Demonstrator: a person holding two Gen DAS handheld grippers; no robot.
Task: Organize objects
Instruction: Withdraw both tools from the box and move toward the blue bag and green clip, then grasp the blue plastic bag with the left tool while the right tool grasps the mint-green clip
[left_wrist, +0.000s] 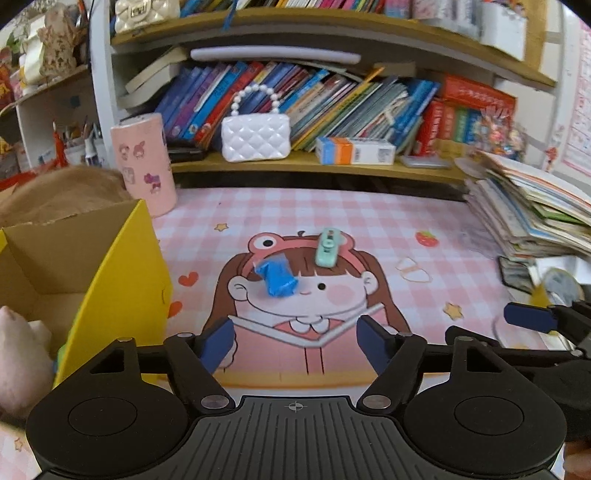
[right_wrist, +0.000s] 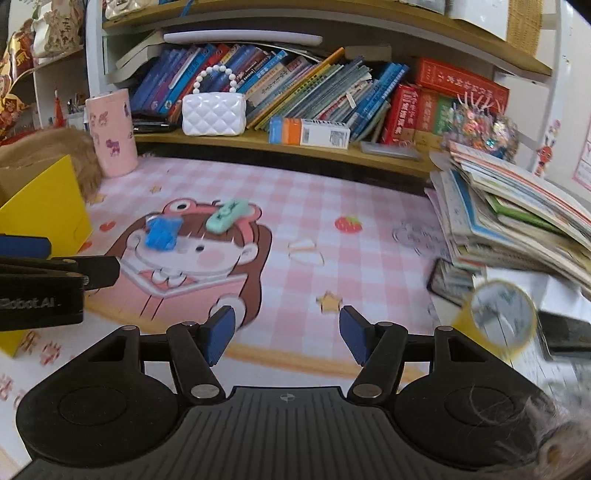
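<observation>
A crumpled blue wrapper (left_wrist: 276, 278) and a mint-green clip-like toy (left_wrist: 328, 247) lie side by side on the pink cartoon desk mat (left_wrist: 369, 221). My left gripper (left_wrist: 295, 345) is open and empty, just short of the blue wrapper. An open yellow cardboard box (left_wrist: 122, 273) stands at its left. In the right wrist view the wrapper (right_wrist: 162, 230) and the green toy (right_wrist: 226, 216) lie far ahead to the left. My right gripper (right_wrist: 286, 338) is open and empty over the mat. The left gripper's body (right_wrist: 40, 288) shows at its left edge.
A pink sticker-covered cup (left_wrist: 146, 162) stands behind the box. A white quilted purse (left_wrist: 255, 134) and an orange-blue carton (left_wrist: 354, 149) sit on the bookshelf ledge. A leaning stack of books (right_wrist: 517, 218) and a yellow-rimmed round object (right_wrist: 502, 314) crowd the right side.
</observation>
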